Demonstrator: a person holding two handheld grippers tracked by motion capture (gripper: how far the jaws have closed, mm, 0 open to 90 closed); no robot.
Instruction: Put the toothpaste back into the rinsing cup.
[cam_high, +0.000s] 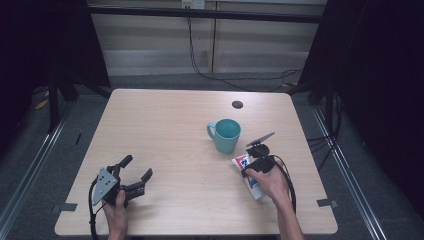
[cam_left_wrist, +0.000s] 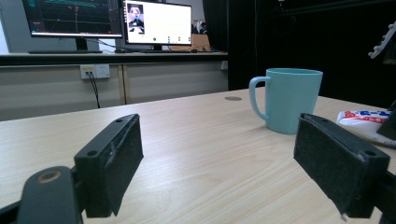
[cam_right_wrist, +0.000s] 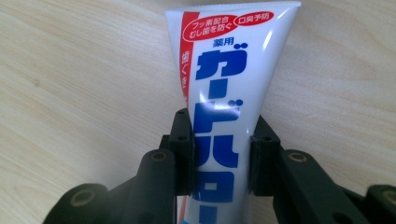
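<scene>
1. One teal mug (cam_high: 225, 135) is standing upright right of centre on the wooden table (cam_high: 165, 130), its handle pointing to the high view's left; nothing is showing above its rim, and how its bottom looks you cannot tell from here.
2. You are working with one mug, one toothpaste tube (cam_right_wrist: 224, 93) and two grippers.
3. The tube is lying flat on the table just in front of the mug, on your right-hand side. It is white with a red stripe down one edge, red labels at the flat crimped end and large blue Japanese lettering along its body.
4. Your right gripper (cam_right_wrist: 222, 158) is pinching the tube across its width, both pads pressing its sides, the crimped end pointing away beyond the jaws.
5. Your left gripper (cam_high: 134, 175) is resting near the table's front left, well apart from the mug and tube, its jaws standing wide apart with nothing between them.
</scene>
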